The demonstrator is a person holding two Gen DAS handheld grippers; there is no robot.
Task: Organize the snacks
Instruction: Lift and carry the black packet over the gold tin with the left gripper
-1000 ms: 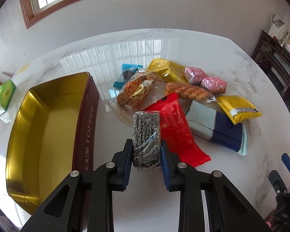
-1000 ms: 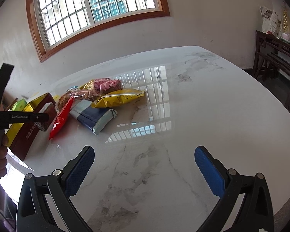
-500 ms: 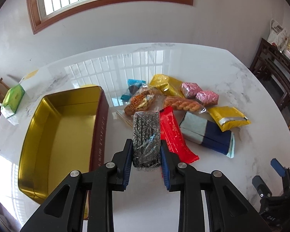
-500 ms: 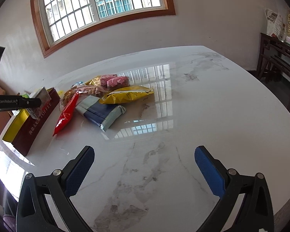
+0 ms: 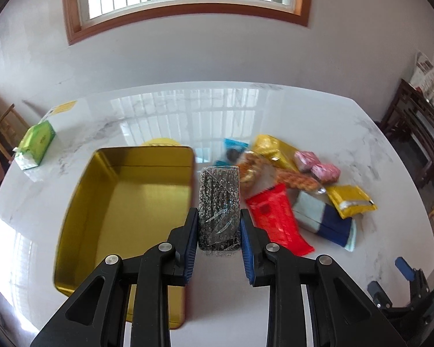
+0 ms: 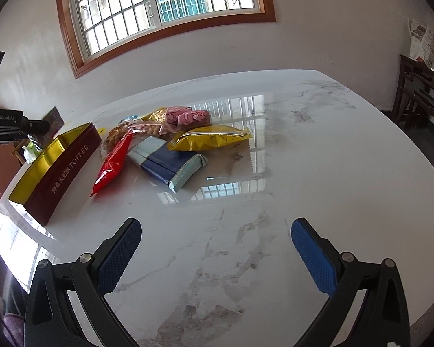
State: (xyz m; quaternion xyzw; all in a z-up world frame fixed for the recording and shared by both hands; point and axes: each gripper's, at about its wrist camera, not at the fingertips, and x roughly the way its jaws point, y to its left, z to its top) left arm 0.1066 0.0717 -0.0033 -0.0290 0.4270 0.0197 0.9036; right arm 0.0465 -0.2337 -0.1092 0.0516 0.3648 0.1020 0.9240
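Clamped in the left gripper (image 5: 219, 225), dark speckled snack bar (image 5: 219, 202) pointing lengthwise away, right of the gold tin (image 5: 124, 202); right gripper (image 6: 215, 250) spread wide, holding nothing

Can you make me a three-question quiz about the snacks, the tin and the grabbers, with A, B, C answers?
1. Where is the tin compared with the snack pile, in the left wrist view?
A. left of it
B. right of it
C. under it

2. How many pink packets lie in the pile?
A. none
B. two
C. five

3. What is the left gripper doing?
A. open and empty
B. clamped on the speckled dark snack bar
C. holding the red packet

Answers:
1 A, the gold inside of the tin sits left of the packets.
2 B, two pink packets lie side by side.
3 B, both blue pads press the bar's sides; the right gripper is wide open with nothing in it.
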